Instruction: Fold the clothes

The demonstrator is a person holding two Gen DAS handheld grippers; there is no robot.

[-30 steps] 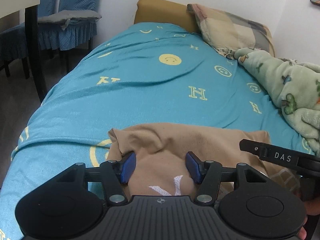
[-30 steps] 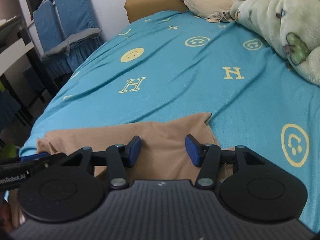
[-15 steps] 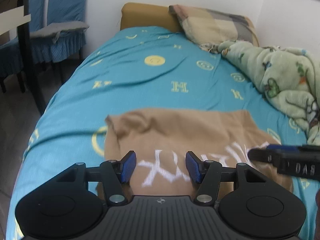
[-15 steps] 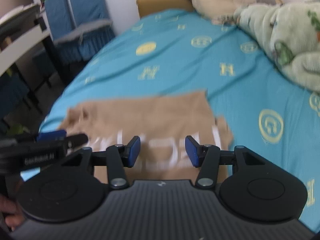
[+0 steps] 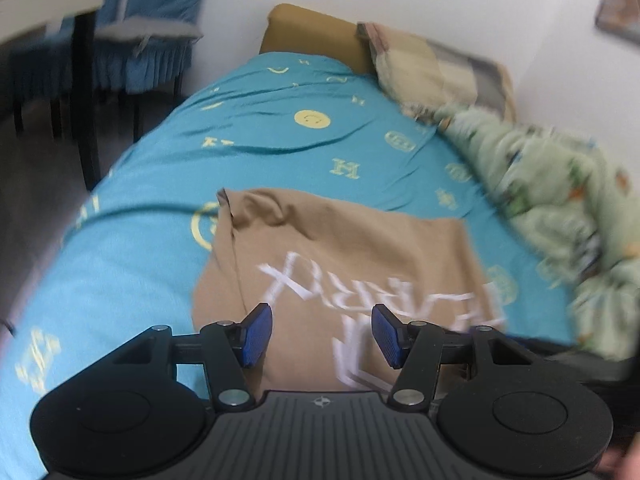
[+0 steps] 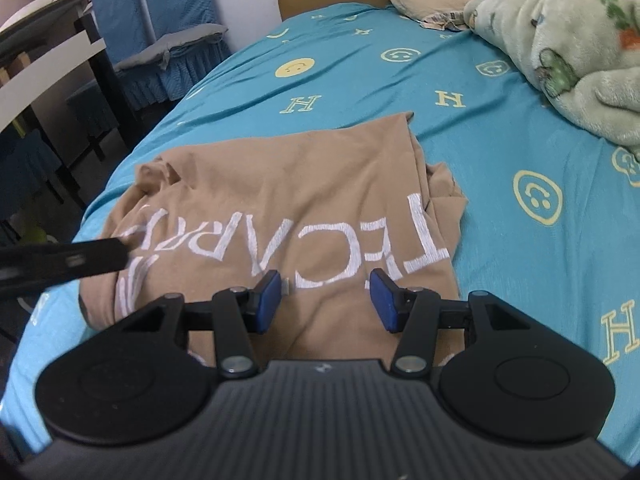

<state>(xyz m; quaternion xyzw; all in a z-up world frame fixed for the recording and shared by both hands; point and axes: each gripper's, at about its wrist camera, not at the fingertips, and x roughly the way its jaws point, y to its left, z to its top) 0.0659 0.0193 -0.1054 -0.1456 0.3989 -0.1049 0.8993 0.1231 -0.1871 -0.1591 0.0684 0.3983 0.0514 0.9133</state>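
Soft even indoor light, fisheye-bent edges, heavy motion blur in left view.

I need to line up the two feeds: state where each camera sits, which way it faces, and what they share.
Left wrist: on the left gripper, looking up the bed over the tan shirt; open fingers show.
Right wrist: on the right gripper, same direction; the left gripper's finger crosses at left.
Shared: shirt, teal sheet, green blanket.
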